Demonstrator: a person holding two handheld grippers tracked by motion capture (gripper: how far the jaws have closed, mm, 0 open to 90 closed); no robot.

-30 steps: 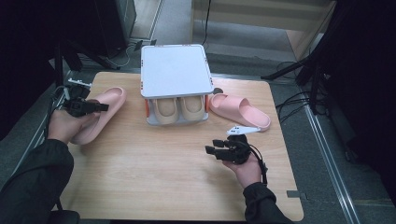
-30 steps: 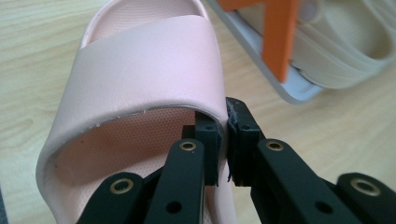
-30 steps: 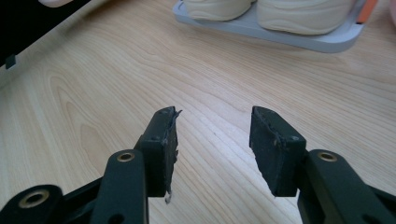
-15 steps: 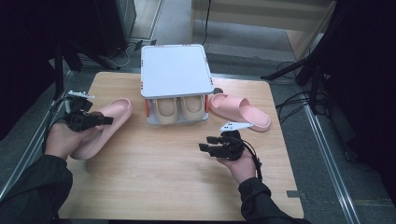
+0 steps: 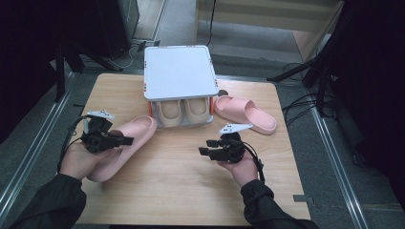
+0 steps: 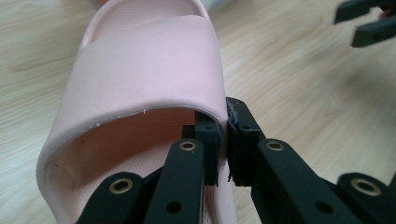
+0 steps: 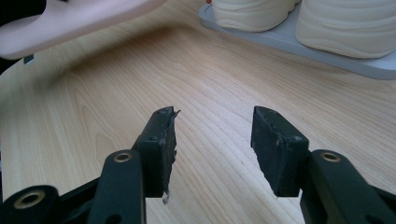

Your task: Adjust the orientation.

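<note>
- We take the shoe rack (image 5: 179, 71), a grey two-level stand at the far middle of the wooden table (image 5: 181, 191), as our landmark.
- The left gripper (image 5: 125, 140) sits on the person's side of the rack and off to its left. We find its jaws clamped together on the side wall of a pink slipper (image 5: 129, 143), one jaw inside the shoe and one outside, at the edge of the strap.
- In the left gripper view this held slipper (image 6: 144, 70) runs away from the jaws, strap uppermost and its open end toward the camera.
- From above, the slipper lies slantwise, its far tip near the rack's left front corner and its near end under the left hand (image 5: 81, 160). We cannot tell whether it rests on the table or is lifted.
- The right gripper (image 5: 204, 148) hovers in front of the rack, slightly to its right. Its jaws stand apart with bare table between them.
- A second pink slipper (image 5: 246, 113) lies flat on the table just beside the rack's right side, well apart from both grippers.
- A pair of cream shoes (image 5: 184, 110) stands on the rack's lower level, toes toward the person.
</note>
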